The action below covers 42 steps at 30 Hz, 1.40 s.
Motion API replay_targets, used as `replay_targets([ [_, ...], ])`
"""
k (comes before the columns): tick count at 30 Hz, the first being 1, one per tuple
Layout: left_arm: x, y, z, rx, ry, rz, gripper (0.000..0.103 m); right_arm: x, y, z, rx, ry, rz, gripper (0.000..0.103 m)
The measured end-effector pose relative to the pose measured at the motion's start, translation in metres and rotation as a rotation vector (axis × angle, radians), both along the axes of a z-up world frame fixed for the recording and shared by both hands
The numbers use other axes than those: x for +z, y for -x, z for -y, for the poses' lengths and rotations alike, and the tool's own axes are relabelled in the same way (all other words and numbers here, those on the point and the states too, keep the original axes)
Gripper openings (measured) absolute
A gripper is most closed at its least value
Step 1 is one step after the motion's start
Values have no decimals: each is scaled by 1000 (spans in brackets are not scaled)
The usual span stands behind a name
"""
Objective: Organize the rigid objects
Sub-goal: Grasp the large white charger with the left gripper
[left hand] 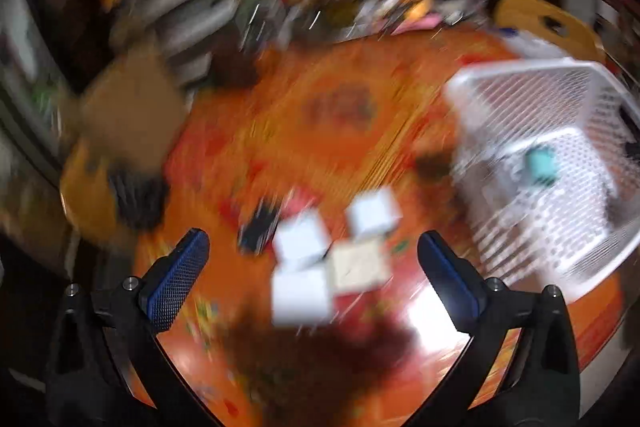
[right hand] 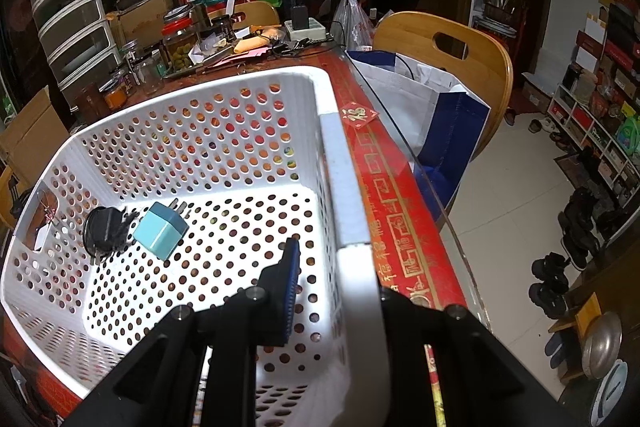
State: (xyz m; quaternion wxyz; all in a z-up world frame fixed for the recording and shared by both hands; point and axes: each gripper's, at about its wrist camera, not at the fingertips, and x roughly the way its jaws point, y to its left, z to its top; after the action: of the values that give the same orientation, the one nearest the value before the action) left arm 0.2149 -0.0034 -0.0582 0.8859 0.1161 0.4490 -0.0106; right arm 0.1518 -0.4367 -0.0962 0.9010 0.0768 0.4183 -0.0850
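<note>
The left gripper (left hand: 313, 275) stood wide open and empty above the orange-clothed table (left hand: 280, 131), its view smeared by motion. Between its fingers lay a tight cluster of white blocks (left hand: 302, 267), three white and one cream, touching one another, with a small black object (left hand: 258, 231) just beside them. The right gripper (right hand: 340, 267) was clamped narrowly on the rim of the white perforated basket (right hand: 348, 195), which sat at the table's right edge, close to the glass lip. A teal plug adapter (right hand: 160, 231) and a black round object (right hand: 105, 229) already lay inside.

The likely risk was a rushed descent: closing on packed blocks could pinch two or knock neighbours away. A tug on the rim could also slide the basket off the edge.
</note>
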Motion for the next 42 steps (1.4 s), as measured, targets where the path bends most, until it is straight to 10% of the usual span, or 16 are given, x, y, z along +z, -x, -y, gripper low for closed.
replay_targets([
  [7, -82, 9, -42, 71, 48, -133, 103, 1, -2, 1, -7, 11, -8, 18],
  [20, -107, -15, -46, 98, 93, -132, 101, 0, -2, 0, -16, 18, -14, 18],
  [22, -106, -13, -50, 102, 125, -130, 93, 0, -1, 0, -15, 17, -12, 18],
  [25, -101, -10, -50, 78, 185, -128, 53, 0, -2, 0, -14, 16, -11, 18],
  [32, -83, 11, -47, 118, 129, 12, 52, 0, -1, 0, -11, 14, -11, 18],
  [42, -32, 39, -27, 213, -181, 274, 53, 0, -1, 1, -3, 14, -7, 18],
])
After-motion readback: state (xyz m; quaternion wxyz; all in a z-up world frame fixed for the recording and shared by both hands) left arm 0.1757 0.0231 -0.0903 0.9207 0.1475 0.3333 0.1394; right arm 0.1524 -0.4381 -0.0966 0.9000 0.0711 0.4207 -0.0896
